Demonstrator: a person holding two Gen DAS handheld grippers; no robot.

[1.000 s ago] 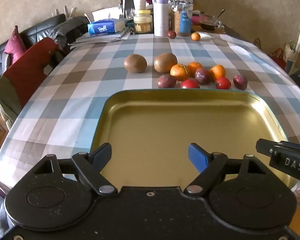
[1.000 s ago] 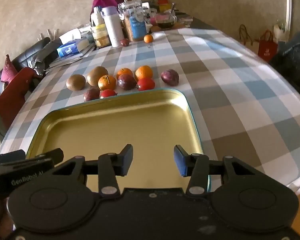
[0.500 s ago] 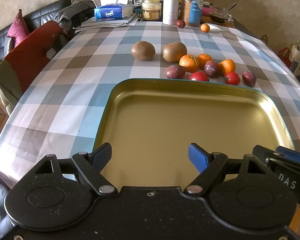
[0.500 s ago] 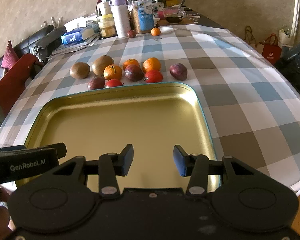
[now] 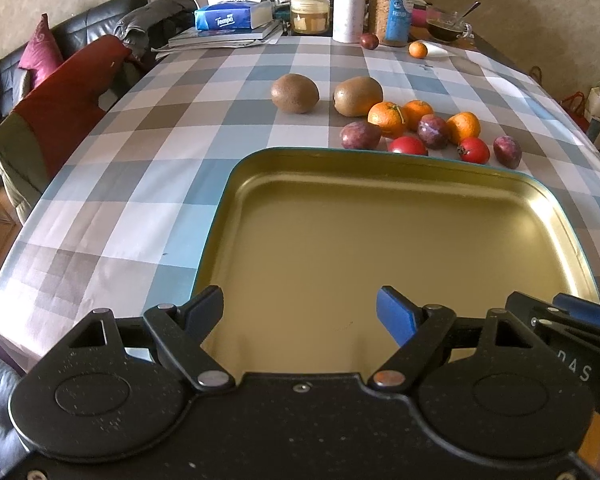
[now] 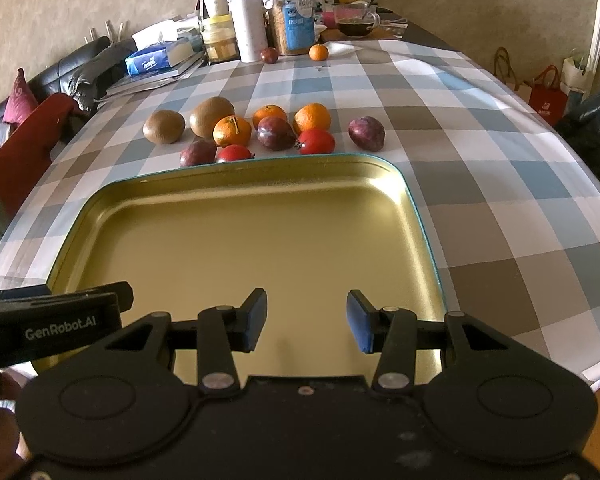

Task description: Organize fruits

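An empty golden tray point(image 5: 572, 248) point(image 6: 420, 216) lies on the checked tablecloth. Beyond its far rim lie two kiwis point(image 5: 295, 93) point(image 6: 164, 126), three oranges point(image 5: 386, 119) point(image 6: 232, 131), three purple plums point(image 5: 360, 135) point(image 6: 366, 133) and two red fruits point(image 5: 407, 145) point(image 6: 317, 141). My left gripper point(image 5: 300, 314) is open and empty over the tray's near left part. My right gripper point(image 6: 307, 320) is open and empty over the tray's near edge. Each gripper's body shows at the edge of the other's view.
At the table's far end stand a white bottle point(image 6: 248, 20), jars point(image 5: 394, 4), a tissue box point(image 5: 232, 16), a bowl point(image 6: 356, 20), one small orange point(image 6: 318, 52) and one dark plum point(image 6: 269, 55). A red chair point(image 5: 56, 116) and sofa stand at the left.
Both grippers have moved forward and tilted lower toward the tray, so the fruits look nearer. Both stay open and empty.
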